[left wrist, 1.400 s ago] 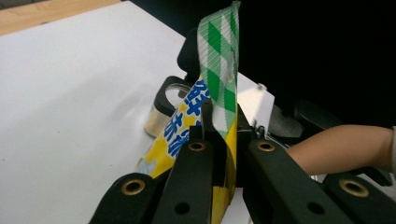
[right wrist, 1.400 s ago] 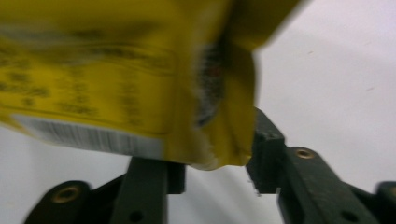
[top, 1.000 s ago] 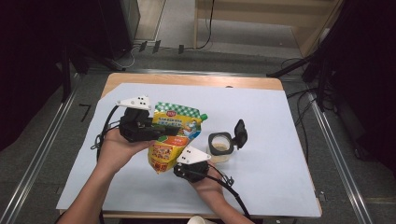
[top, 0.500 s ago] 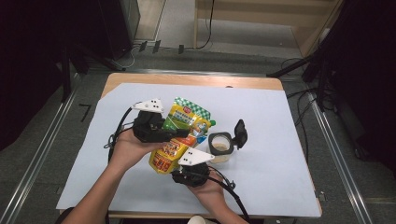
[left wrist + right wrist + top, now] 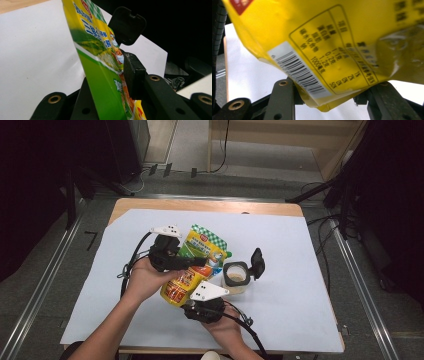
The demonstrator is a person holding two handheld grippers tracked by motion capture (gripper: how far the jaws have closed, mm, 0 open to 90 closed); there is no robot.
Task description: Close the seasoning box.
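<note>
Black jaws of the left gripper [image 5: 192, 262] are clamped on the upper part of a yellow and green pouch [image 5: 192, 267], one jaw on each face of it; in the left gripper view the pouch [image 5: 100, 62] stands edge-on between them, its green band pinched under the right-hand pad. The right gripper [image 5: 202, 307] grips the same pouch by its lower yellow end, and in the right gripper view the bottom seam of the pouch [image 5: 332, 50], with its barcode and printed table, sits pinched between the two jaws. Held this way, the pouch hangs tilted above the pale blue sheet [image 5: 300, 270] that covers the table, its green checked top pointing away from the person and its yellow bottom toward them. Just beside the pouch, on the side of the person's right hand [image 5: 227, 332], a small round jar [image 5: 236, 277] stands on the sheet with its black flip lid [image 5: 257, 262] swung open and upright. The person's left hand [image 5: 145, 280] wraps the left gripper on the other side of the pouch, its cable looping on the sheet.
</note>
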